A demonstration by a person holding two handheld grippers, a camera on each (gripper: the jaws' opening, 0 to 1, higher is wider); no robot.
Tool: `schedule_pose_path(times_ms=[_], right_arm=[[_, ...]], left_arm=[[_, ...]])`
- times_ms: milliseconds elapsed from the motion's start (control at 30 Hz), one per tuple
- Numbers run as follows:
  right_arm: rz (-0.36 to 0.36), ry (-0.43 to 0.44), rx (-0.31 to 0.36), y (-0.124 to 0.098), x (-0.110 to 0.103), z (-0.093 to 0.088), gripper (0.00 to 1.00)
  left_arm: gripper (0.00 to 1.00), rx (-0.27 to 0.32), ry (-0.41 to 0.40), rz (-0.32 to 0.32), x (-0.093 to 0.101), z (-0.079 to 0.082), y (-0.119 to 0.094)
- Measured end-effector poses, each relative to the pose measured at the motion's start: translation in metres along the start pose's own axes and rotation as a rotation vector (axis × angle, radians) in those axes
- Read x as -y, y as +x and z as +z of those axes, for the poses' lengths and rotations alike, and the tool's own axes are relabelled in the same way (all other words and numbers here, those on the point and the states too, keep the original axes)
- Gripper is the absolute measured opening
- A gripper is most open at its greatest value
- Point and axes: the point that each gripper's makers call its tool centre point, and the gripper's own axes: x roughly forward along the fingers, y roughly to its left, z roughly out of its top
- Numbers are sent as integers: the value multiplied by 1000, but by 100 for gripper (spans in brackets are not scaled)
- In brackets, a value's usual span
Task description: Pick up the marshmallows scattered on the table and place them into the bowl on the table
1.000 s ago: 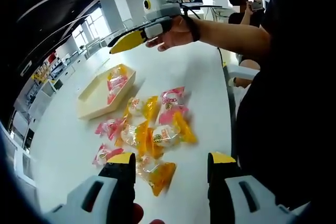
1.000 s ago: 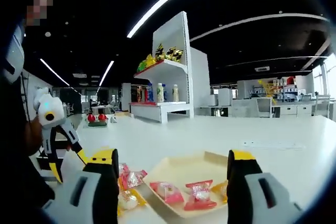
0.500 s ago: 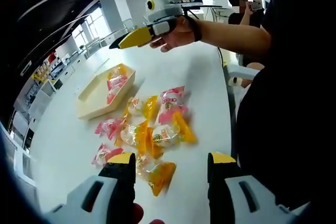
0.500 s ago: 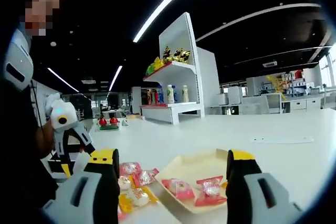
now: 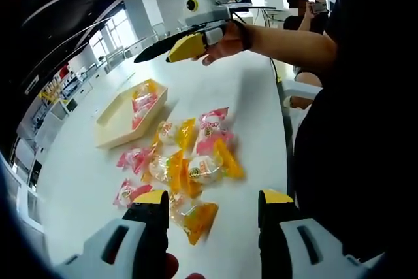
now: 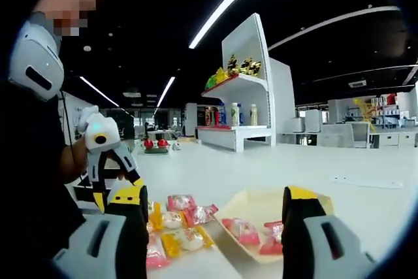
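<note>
Both claws wide apart and holding nothing: left gripper (image 5: 212,202) low in its view over wrapped marshmallows (image 5: 186,161) mid-frame, right gripper (image 6: 215,199) low before the bowl (image 6: 261,208), lower middle.

Marshmallows (image 5: 186,164) scattered on table (image 5: 255,102), bowl (image 5: 124,119) just beyond holding several

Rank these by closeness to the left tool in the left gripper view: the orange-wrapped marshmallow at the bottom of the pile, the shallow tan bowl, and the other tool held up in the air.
1. The orange-wrapped marshmallow, on the white table just ahead of the left tool.
2. The shallow tan bowl, beyond the pile, upper left.
3. The other tool, raised at the top.
</note>
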Motion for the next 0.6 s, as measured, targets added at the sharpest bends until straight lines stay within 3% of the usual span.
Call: schedule_pose_path(times_ms=[267,467,600], right_arm=[[51,-25,-17,-7,-8,-5,84],[126,-38,-23,-8,-25,-8,85],[166,-64,-71,-7,-35,-19,84]], left_arm=[[55,3,-2,1,1,0,0],[55,5,-1,0,1,1,0],[55,3,0,0,1,1,0]])
